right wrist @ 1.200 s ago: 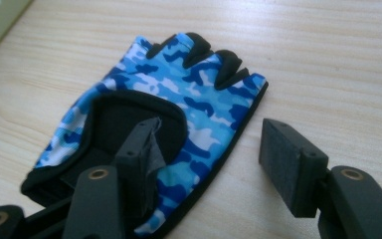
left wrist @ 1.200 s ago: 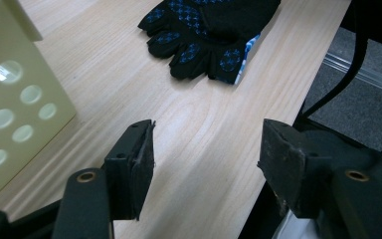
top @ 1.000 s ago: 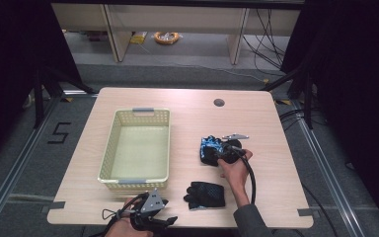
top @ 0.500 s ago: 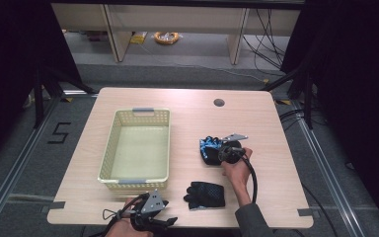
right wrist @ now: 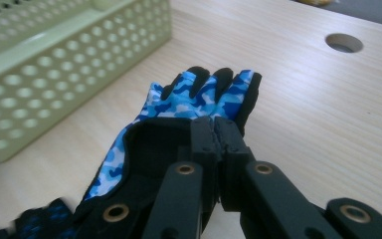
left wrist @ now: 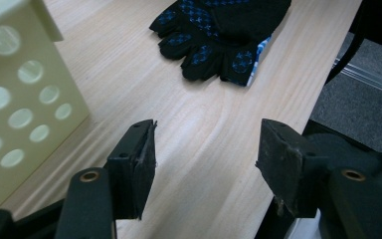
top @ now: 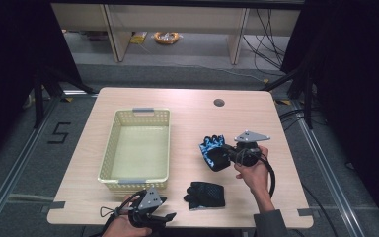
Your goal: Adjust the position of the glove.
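Your right gripper's (right wrist: 214, 130) jaws have just clamped the blue camouflage fabric glove's (right wrist: 189, 102) cuff; that thin pinch could slip near the table's (top: 286, 148) right edge.

The blue camouflage-patterned fabric glove with black fingertips (top: 214, 152) is lifted off the pale wooden tabletop, right of the basket, hanging from its black cuff with its fingers pointing away toward the far edge. In the right gripper view its blue-and-white back (right wrist: 189, 102) faces up and the cuff is pinched. The second glove, black with a blue checked pattern (top: 206, 194), lies flat near the front edge, fingers spread leftward (left wrist: 214, 35).
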`<action>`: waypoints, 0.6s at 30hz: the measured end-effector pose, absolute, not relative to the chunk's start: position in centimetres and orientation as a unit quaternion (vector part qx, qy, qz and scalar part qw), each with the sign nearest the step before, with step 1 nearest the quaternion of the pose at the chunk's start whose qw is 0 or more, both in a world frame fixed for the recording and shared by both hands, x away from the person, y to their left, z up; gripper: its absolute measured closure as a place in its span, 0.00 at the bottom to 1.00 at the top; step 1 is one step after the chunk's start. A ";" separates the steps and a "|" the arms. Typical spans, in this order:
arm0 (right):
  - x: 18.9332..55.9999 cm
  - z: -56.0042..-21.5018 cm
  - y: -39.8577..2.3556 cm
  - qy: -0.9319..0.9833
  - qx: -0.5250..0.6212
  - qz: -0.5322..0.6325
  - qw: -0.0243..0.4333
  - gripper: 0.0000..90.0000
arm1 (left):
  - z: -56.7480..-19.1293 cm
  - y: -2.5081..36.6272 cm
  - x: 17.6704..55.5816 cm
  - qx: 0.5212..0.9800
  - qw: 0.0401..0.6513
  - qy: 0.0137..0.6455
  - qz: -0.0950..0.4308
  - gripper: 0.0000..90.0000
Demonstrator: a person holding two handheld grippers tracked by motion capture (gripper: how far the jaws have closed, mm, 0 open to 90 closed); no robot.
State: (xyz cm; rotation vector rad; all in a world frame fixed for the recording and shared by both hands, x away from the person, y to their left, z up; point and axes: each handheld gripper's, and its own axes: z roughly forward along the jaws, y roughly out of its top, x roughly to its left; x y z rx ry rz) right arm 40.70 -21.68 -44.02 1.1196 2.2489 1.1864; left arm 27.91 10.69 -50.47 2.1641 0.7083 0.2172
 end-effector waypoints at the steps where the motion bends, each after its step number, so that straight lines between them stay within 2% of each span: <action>1: 40.7 -44.0 -21.7 0.796 0.396 0.420 0.181 0.99 | -50.5 10.7 27.9 0.861 0.414 0.282 0.086 0.44; 8: 37.2 -43.8 -21.2 0.807 0.366 0.440 0.144 0.99 | -50.0 10.8 28.5 0.861 0.413 0.280 0.098 0.43; 11: 36.5 -43.9 -21.3 0.814 0.356 0.438 0.136 0.99 | -49.8 10.7 28.8 0.860 0.417 0.276 0.101 0.42; 12: 35.8 -44.1 -21.1 0.815 0.351 0.446 0.116 0.98 | -49.8 10.6 28.8 0.857 0.420 0.280 0.102 0.42; 15: 35.2 -44.2 -21.2 0.818 0.344 0.445 0.120 0.98 | -49.5 10.5 29.2 0.861 0.418 0.271 0.106 0.42; 18: 34.1 -44.4 -21.2 0.819 0.337 0.454 0.095 0.98 | -49.3 10.2 29.5 0.856 0.425 0.272 0.110 0.42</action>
